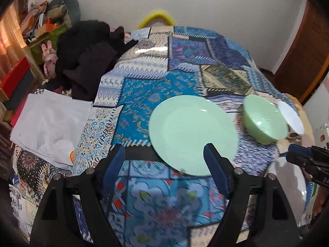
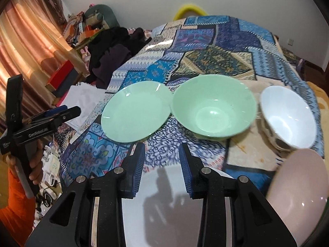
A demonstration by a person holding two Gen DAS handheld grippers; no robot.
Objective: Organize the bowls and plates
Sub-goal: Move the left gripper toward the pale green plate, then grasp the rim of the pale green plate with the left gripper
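A patchwork cloth [image 2: 216, 47] in blues, creams and gold covers the broad surface, which runs back to a plain white wall; a salmon curtain [image 2: 30, 47] hangs at the left, with dark clothing [image 2: 111, 55] heaped at the cloth's far left edge.

The mint green plate [image 2: 136, 113] lies flat on the cloth near its front, empty. Just to its right, rims nearly touching, stands the mint green bowl [image 2: 213, 106], upright and empty. Further right is a white bowl [image 2: 287, 116], tilted, resting on something patterned that I cannot make out. At the front right edge a pale pink bowl [image 2: 300, 195] shows blurred and close. A white plate [image 2: 174, 205] lies nearest the front, under the right gripper.

The left gripper [image 1: 164, 158] hangs over the cloth with its blue pads [image 1: 216, 168] spread wide and nothing between them; the right-hand pad overlaps the green plate's near rim in its own view, but whether it touches cannot be told. From the right wrist view it appears at the far left, held in a hand [image 2: 35, 164] with an orange sleeve [image 2: 16, 212] below.

The right gripper [image 2: 161, 168] points down over the white plate, its jaws drawn in to a narrow gap, gripping nothing. White paper [image 1: 51, 123] lies left of the cloth.
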